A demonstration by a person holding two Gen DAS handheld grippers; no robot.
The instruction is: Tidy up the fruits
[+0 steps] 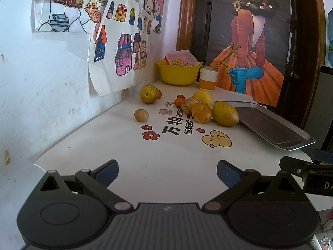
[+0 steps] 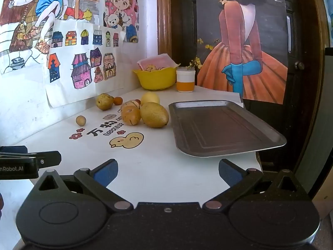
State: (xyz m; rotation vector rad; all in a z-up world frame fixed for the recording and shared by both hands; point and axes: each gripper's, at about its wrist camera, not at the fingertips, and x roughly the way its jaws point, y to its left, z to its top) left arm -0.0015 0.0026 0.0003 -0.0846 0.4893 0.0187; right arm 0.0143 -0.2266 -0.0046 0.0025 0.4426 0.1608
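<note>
- My left gripper [image 1: 167, 171]: low centre of the left wrist view, held level above the white table [image 1: 129, 166], jaws spread wide, nothing between the blue pads [image 1: 107, 171].
- My right gripper [image 2: 168, 171]: low centre of the right wrist view, same level pose, jaws wide apart and empty; its body also shows at the right edge of the left view.
- Metal tray [image 2: 218, 129]: right of centre in the right view, flat on the table with its near right corner past the table edge; nothing lies in it.
- Yellow bowl [image 2: 156, 80]: upper centre, against the wall corner; holds a few striped fruits and a pink-and-white wrapper.
- White and orange cup [image 2: 185, 80]: just beside the bowl on its right, with a yellow-flowered sprig in it.
- Loose fruits, all on the table left of the tray: large yellow-green mango [image 2: 154, 115] near the tray's left rim; striped orange fruit [image 2: 130, 115] touching the mango; a second striped fruit and a pale yellow fruit [image 2: 150, 98] behind them.
- Yellow pear [image 2: 104, 101] with a small orange fruit [image 2: 117, 100] just beside it, near the wall.
- Small round tan fruit [image 2: 80, 120]: alone, left of the group.
</note>
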